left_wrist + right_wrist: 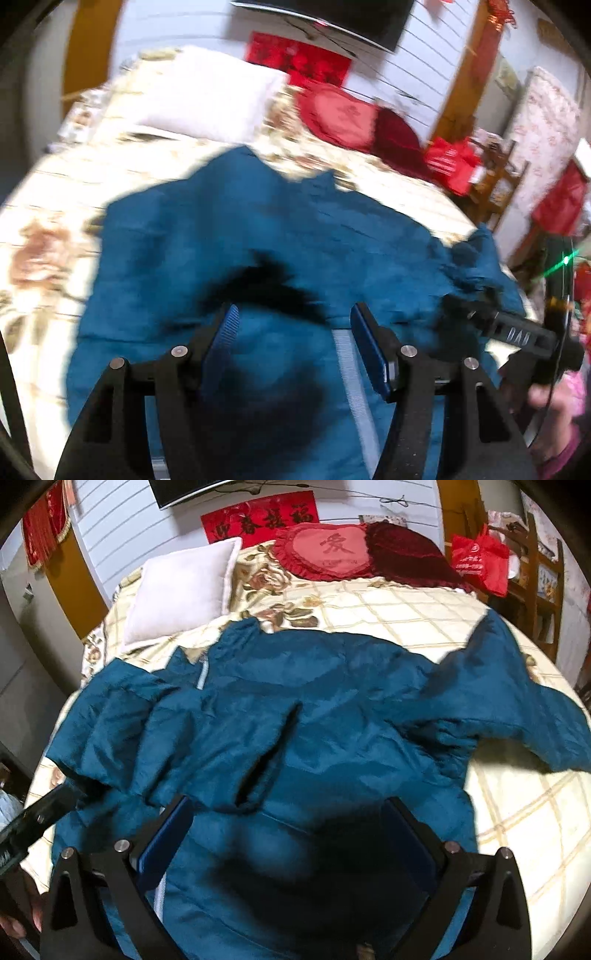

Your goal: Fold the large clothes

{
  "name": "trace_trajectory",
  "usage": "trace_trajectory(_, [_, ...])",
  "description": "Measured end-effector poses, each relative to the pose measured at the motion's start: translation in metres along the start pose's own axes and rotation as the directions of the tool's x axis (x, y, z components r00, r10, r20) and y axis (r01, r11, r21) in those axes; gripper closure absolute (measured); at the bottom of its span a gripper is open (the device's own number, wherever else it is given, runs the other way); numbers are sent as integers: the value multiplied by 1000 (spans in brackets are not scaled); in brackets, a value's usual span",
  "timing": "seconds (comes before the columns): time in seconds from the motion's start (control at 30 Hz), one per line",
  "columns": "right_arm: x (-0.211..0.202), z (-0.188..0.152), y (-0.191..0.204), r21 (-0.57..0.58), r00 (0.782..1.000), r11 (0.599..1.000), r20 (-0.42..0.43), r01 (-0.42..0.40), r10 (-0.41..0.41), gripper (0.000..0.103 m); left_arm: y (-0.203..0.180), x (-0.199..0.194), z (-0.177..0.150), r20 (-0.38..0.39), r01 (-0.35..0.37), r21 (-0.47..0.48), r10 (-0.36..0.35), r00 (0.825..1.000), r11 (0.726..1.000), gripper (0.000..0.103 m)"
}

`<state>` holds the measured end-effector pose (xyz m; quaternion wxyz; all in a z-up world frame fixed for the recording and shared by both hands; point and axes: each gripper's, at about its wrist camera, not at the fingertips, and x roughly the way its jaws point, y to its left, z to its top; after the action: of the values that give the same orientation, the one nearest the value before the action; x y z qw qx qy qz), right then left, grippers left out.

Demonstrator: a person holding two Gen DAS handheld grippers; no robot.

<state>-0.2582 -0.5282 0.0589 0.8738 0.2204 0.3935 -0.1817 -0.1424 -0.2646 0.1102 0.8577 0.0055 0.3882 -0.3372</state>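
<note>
Now the blue jacket (295, 709) lies spread across the bed (406, 602), below the white pillow (181, 590). Both our hand-held grippers, left (291, 325) and right (288, 823), hover wide and empty above it; we should grip one sleeve (517, 686) near its cuff.

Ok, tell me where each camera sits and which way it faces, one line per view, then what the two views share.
Left wrist: on the left gripper, angled down over the blue jacket toward the headboard wall; its own open fingers show, plus the right gripper and a hand at the right edge.
Right wrist: on the right gripper, angled down over the same blue jacket; its open fingers show, with the left gripper at lower left.
Shared: jacket, floral bed, white pillow, red heart cushion.
</note>
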Motion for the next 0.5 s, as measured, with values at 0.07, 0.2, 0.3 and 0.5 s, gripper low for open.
trace_trajectory(0.07, [24, 7, 9, 7, 999, 1000, -47, -10, 11, 0, 22, -7, -2, 14, -69, -22, 69, 998, 997, 36])
trace_trajectory(0.2, [68, 12, 19, 3, 990, 998, -123, -66, 66, 55, 78, -4, -6, -26, -167, -154, 165, 986, 974, 36])
trace_trajectory(0.3, [68, 15, 17, 17, 992, 996, -93, -88, 90, 77, 105, 1, -12, -42, -216, -212, 212, 976, 953, 36])
trace_trajectory(0.5, [42, 33, -2, -60, 994, 993, 59, 98, -95, 84, 131, 24, -24, -95, -269, -269, 253, 963, 925, 36])
